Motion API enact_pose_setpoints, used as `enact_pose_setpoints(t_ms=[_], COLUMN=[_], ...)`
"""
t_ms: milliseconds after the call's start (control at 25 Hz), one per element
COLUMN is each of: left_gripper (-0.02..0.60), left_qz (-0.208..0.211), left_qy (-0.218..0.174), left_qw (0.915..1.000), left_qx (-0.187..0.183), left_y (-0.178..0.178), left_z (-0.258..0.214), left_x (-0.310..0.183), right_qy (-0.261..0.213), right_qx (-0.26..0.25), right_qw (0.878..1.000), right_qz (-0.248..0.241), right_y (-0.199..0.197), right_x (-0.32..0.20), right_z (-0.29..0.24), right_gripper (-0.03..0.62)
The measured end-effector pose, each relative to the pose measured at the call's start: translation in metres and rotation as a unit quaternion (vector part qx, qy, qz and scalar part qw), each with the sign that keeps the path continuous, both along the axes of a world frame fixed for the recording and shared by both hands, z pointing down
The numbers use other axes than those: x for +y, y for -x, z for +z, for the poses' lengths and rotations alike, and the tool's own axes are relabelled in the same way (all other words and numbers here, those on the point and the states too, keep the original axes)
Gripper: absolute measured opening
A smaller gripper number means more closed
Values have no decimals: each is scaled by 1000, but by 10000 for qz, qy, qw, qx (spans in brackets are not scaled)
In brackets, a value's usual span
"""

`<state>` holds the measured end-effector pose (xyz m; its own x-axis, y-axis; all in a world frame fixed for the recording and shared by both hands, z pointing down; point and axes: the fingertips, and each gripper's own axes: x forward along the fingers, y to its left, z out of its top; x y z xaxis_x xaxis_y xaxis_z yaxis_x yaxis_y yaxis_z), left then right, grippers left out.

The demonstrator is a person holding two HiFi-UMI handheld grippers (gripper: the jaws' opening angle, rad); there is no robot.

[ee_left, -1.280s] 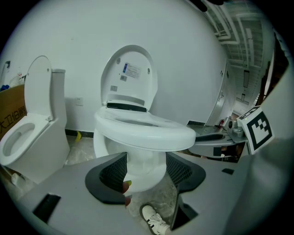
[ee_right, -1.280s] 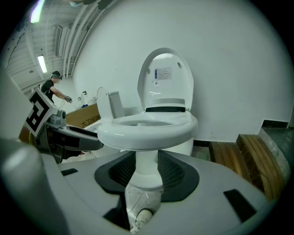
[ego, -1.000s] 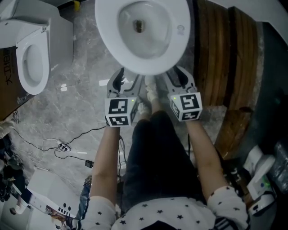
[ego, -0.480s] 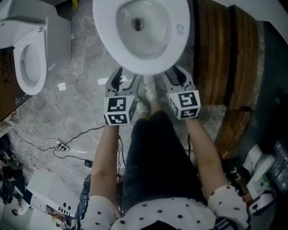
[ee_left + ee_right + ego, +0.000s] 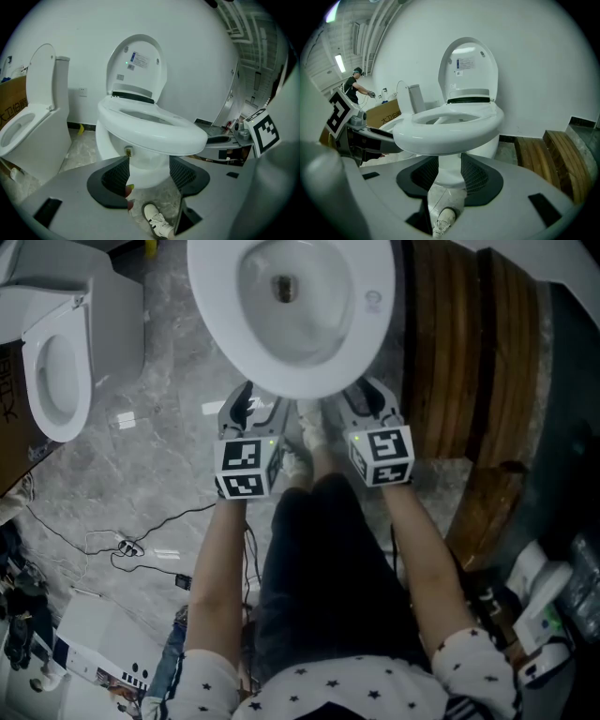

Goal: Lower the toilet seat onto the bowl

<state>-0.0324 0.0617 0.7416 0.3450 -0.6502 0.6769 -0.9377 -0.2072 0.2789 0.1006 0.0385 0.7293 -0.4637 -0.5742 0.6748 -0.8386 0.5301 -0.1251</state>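
The toilet seat (image 5: 291, 382) is seen lying flat on the bowl (image 5: 143, 164), level, with no gap visible at the front rim. Only the lid (image 5: 136, 65) stands upright against the wall behind. The seat is a glossy white oval ring with a thick rounded edge. Its long axis runs straight away from the person, with the front tip toward both grippers. It sits ahead of and above the jaws.

The left gripper (image 5: 255, 409) is held just under the front-left rim and the right gripper (image 5: 366, 399) just under the front-right, so neither is clearly nearer. Both sets of jaws are spread wide and nothing is held; only the bowl's base, the floor and a shoe (image 5: 157, 222) show between them.

The lowering is judged done, with nothing left to grip. A second toilet (image 5: 56, 362) stands to the left and wooden boards (image 5: 469, 352) lie to the right.
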Motion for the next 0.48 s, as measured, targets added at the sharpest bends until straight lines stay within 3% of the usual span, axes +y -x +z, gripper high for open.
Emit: enact_pose_setpoints(t_ms=[480], left_gripper=[273], left_qz=[7], left_qy=[107], left_qw=[9999], left_qx=[31], left_y=[1], left_z=[17], left_x=[3], right_qy=[86], right_qx=[11], right_qw=[10000], right_qz=[23], right_y=[3], right_x=[3], right_z=[17], right_gripper=[158])
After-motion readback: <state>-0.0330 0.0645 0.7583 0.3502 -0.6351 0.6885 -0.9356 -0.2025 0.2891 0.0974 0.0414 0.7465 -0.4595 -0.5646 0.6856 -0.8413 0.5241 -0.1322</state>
